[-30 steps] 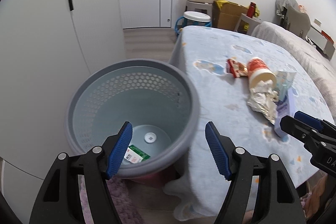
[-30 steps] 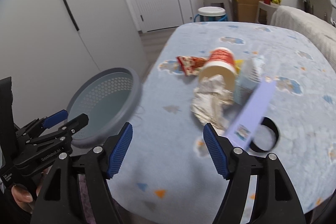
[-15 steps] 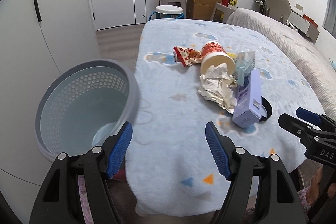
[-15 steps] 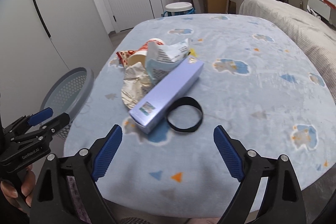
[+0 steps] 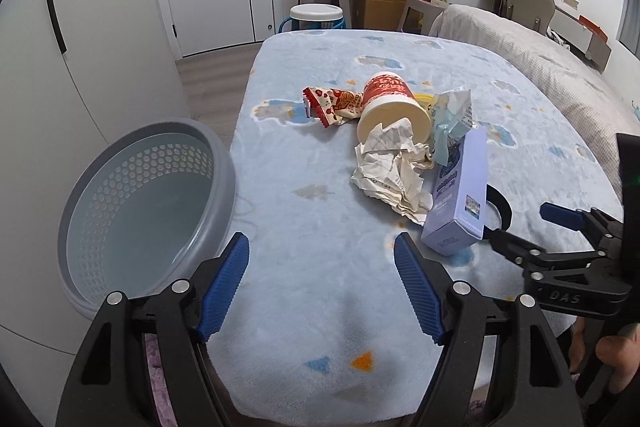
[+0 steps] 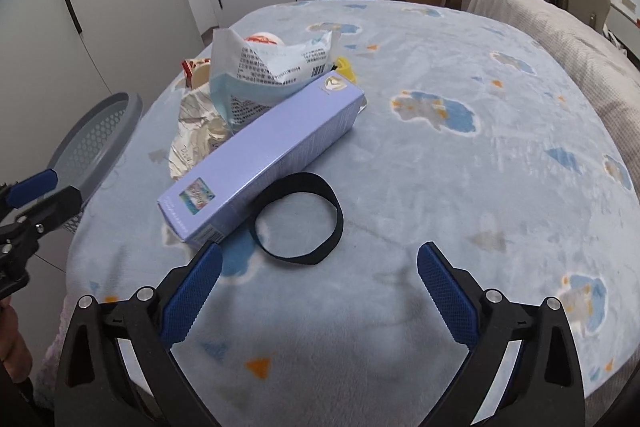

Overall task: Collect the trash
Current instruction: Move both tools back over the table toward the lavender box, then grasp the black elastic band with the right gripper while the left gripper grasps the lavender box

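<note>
Swung both claws off the grey perforated plastic bin [image 5: 148, 211] toward the trash pile on the blue fleece-covered tabletop [image 6: 440, 187]; my right claw [image 6: 318, 279] was opening wide, empty, nearing the long lilac cardboard box [image 6: 260, 155], left claw [image 5: 322, 287] part-open, empty.

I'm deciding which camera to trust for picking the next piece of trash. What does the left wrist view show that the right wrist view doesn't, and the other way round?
Only the left wrist view shows the basket's inside, the whole red snack wrapper and the cup's open mouth with crumpled paper spilling from it.

Only the right wrist view shows the whole black band, a loop lying beside the purple box, and the printed face of the plastic bag.

Both show box, bag, paper, basket rim and blue blanket. Neither gripper, left or right, has anything between its jaws; both are opening.
</note>
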The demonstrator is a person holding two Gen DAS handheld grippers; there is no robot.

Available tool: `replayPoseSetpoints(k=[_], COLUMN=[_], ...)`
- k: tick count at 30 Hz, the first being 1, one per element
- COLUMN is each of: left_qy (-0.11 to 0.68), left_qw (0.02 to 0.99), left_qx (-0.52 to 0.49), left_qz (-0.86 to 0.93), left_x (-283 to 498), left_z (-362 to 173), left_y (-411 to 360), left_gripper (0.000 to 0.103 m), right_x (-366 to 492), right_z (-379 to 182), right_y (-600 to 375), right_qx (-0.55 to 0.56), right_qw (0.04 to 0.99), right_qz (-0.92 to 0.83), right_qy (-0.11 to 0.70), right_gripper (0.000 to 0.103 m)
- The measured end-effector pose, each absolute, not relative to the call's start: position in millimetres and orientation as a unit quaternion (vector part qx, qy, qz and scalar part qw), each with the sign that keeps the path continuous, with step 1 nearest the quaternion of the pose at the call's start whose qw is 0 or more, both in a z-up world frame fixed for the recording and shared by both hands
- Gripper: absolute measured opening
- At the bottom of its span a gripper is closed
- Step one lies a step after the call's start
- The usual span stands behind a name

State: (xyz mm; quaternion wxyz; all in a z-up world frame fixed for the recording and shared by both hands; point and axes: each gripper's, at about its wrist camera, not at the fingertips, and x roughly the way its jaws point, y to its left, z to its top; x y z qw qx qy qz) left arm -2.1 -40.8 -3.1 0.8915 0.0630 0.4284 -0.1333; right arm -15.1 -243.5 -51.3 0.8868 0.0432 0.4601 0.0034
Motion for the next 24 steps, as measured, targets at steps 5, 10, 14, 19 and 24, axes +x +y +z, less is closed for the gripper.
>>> replayPoseSetpoints(k=[5, 10, 14, 19, 24], left_qy=[0.429, 0.429, 0.426, 0.426, 0.424], left_qw=[0.890, 0.889, 0.890, 0.889, 0.887], left_qx=[0.068, 0.073, 0.074, 0.075, 0.080], left_qz=[-0.135, -0.142, -0.147, -0.150, -0.163], left_x=[1, 2, 3, 3, 2], left_z=[-4, -4, -4, -4, -4], left_y=[-49, -57, -63, -70, -80], left_gripper=[0.072, 0.072, 0.072, 0.072, 0.072], right_x=[-5, 3, 6, 3, -2], right_z=[-62, -66, -66, -62, -60], right_y=[-242, -240, -238, -241, -254], right_qx=[0.026, 0.017, 0.011, 0.015, 0.052], right_qw=[0.882, 0.881, 0.882, 0.886, 0.885], right_qz=[0.002, 0.002, -0.003, -0.005, -0.002], right_qy=[0.470, 0.473, 0.470, 0.464, 0.463], right_gripper=[0.087, 0.086, 0.078, 0.048, 0.022])
